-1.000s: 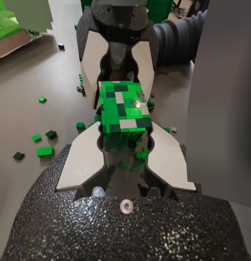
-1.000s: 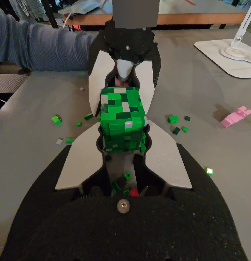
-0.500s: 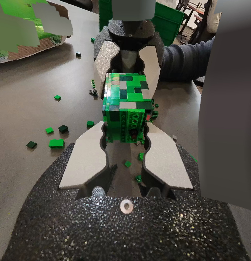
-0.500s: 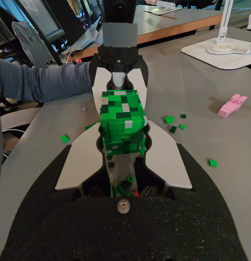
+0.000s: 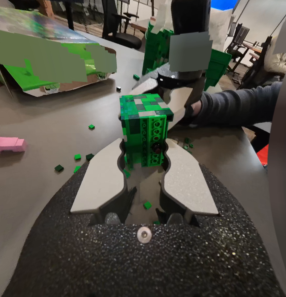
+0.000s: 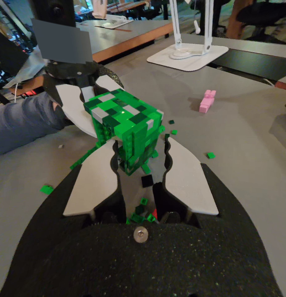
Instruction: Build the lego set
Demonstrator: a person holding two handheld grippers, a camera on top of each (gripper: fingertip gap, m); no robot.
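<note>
My left gripper clamps the near end of the green lego cube, lifted off the grey table. My right gripper is open; only one finger meets the cube. Risk: that one-sided push skews the block and pops its glossy tiles. Hard studded plastic; loose tiles litter the tabletop.
</note>
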